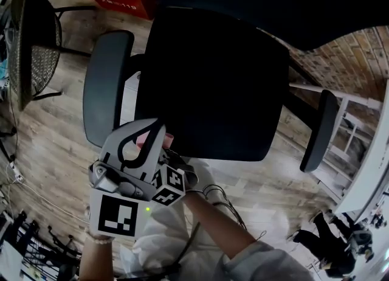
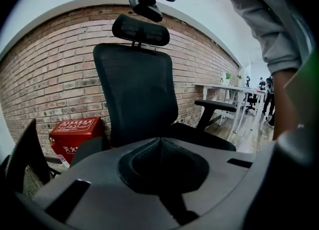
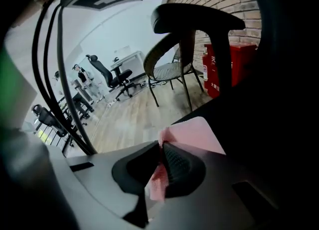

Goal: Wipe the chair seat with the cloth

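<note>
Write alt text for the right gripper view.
The right gripper is shut on a pink cloth, which sticks out past the jaws. Beyond it are a wood floor, a side chair and a red box.

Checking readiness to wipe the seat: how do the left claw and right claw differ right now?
The right claw is shut on the pink cloth; the left claw is shut on nothing. The left claw faces the office chair's backrest; the right claw faces a mesh side chair. Both have their jaws together.
</note>
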### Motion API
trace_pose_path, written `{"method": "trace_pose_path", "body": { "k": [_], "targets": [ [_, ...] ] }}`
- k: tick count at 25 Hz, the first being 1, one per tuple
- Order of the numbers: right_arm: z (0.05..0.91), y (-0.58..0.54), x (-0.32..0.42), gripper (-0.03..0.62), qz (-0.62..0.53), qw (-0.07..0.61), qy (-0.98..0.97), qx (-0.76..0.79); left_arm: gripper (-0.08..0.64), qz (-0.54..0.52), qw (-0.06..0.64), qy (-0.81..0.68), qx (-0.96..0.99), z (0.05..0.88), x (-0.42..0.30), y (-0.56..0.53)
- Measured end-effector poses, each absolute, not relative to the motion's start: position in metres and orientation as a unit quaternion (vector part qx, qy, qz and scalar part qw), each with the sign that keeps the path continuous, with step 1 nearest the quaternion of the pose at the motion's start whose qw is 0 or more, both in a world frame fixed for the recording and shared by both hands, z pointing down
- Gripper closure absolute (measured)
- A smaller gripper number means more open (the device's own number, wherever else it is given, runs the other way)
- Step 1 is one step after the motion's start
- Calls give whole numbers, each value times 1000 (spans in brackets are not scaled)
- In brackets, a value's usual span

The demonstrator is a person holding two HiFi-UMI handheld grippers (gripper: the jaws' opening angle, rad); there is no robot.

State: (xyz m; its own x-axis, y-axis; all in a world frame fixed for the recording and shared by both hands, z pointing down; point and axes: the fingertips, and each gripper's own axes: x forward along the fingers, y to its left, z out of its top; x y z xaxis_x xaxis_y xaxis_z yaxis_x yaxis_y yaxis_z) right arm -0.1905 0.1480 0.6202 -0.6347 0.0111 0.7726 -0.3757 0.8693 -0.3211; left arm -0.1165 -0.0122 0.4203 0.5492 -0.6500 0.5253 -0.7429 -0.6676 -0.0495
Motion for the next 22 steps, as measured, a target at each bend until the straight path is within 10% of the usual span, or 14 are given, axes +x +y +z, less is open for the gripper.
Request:
{"method": "trace_pose_path", "body": {
  "k": [22],
  "targets": [
    [357, 19, 52, 543, 193, 309, -848, 386, 541, 210, -43, -435, 875, 175, -33, -31]
  ]
}}
